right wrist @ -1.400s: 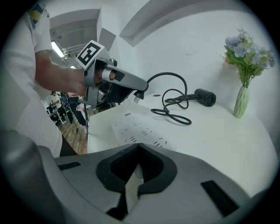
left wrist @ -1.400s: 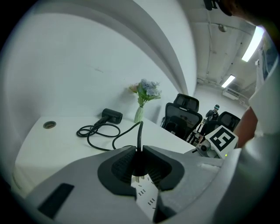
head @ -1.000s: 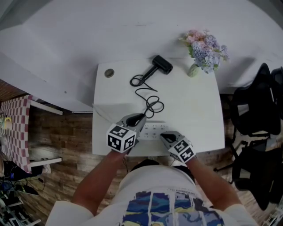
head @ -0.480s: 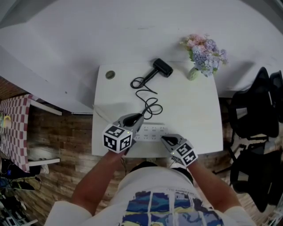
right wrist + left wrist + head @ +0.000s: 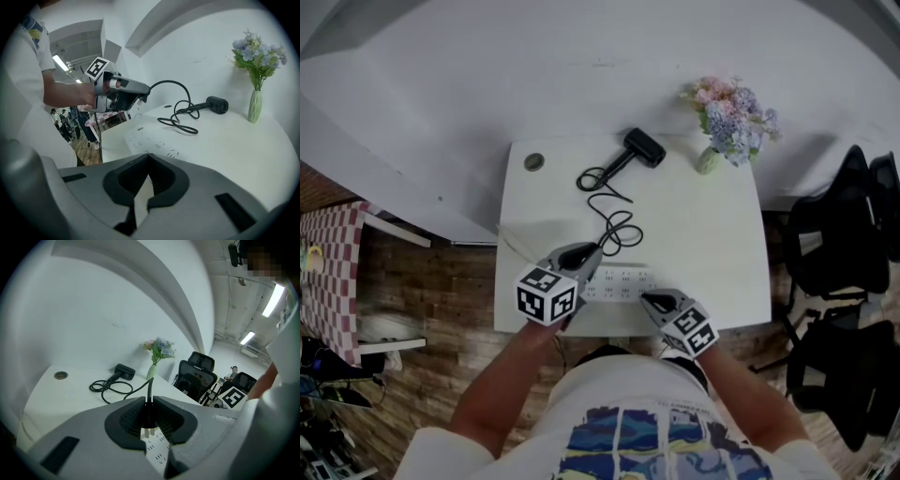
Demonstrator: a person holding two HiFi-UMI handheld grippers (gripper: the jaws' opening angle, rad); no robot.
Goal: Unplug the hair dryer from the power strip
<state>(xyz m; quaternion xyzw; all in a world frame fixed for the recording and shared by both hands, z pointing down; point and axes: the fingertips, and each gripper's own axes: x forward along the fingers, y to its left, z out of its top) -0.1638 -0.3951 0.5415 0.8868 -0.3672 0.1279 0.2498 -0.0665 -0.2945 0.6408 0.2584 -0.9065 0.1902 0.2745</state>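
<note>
The black hair dryer (image 5: 644,145) lies at the back of the white table (image 5: 712,246). Its black cord (image 5: 617,225) coils toward me. My left gripper (image 5: 585,255) is shut on the cord's plug (image 5: 148,416). The plug's metal prongs show bare, hanging just above the white power strip (image 5: 157,454). In the right gripper view the left gripper (image 5: 137,98) hangs in the air over the strip (image 5: 151,140). My right gripper (image 5: 146,174) is shut on the near end of the power strip (image 5: 620,281), pinning it at the table's front edge.
A vase of flowers (image 5: 724,117) stands at the back right corner. A round cable hole (image 5: 533,162) sits at the back left. Black office chairs (image 5: 848,246) stand to the right of the table, and a checkered table (image 5: 326,281) to the left.
My left gripper has drawn back toward me and to the left with the plug, away from the strip. The right gripper has stayed on the strip's end.
</note>
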